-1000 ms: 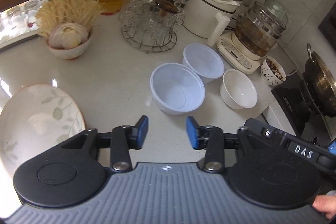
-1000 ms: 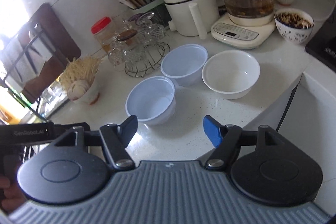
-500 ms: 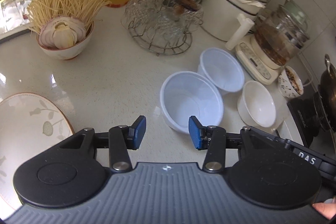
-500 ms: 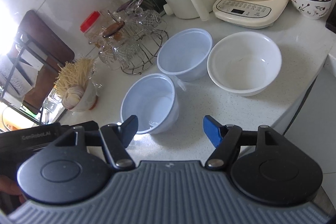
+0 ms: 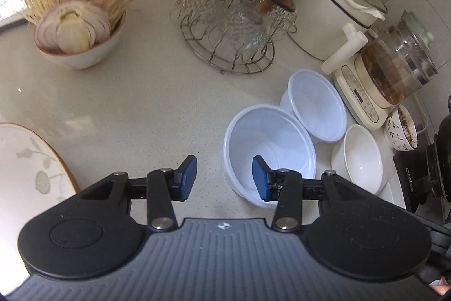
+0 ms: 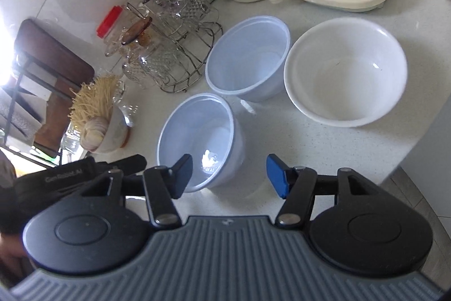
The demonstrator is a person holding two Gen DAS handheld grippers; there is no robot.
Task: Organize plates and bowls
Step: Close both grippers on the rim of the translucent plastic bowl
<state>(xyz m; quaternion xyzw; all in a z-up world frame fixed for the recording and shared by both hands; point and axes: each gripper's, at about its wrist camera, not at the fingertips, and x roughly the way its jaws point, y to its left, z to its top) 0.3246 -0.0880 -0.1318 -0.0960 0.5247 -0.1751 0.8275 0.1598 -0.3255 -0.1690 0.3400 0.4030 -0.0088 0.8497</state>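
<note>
On the pale speckled stone counter (image 5: 135, 92) stand three empty round bowls with their mouths upward, so they have no long axis to speak of. Two are translucent white plastic bowls, deep and thin-walled; one is a white glazed ceramic bowl (image 6: 345, 72), wider and more shallow. The nearer plastic bowl (image 6: 197, 143) is the landmark for the rest. The second plastic bowl (image 6: 249, 59) is just behind it, and in the left wrist view their rims seem to touch. The ceramic bowl stands to the right of this second bowl, very close to it, near the counter edge.

The left gripper (image 5: 224, 178) hangs over the near rim of the landmark bowl: its right blue pad is above the inside, its left pad outside, and neither pad presses the wall. The right gripper (image 6: 229, 174) is also at the near side of this bowl; its jaws have just been closing a little but are still apart, the left pad in front of the bowl, the right pad over bare counter. Nothing is grasped by either one.

Left of the landmark bowl, well apart, lies one cream plate with a leaf pattern and brown rim (image 5: 31, 160). Behind the landmark bowl is one round wire rack with cut-glass cups (image 5: 234, 24), and further left one small bowl with garlic and thin dry noodles (image 5: 76, 30). Behind the second plastic bowl stands one cream electric kettle base with a glass pot (image 5: 386, 75).
</note>
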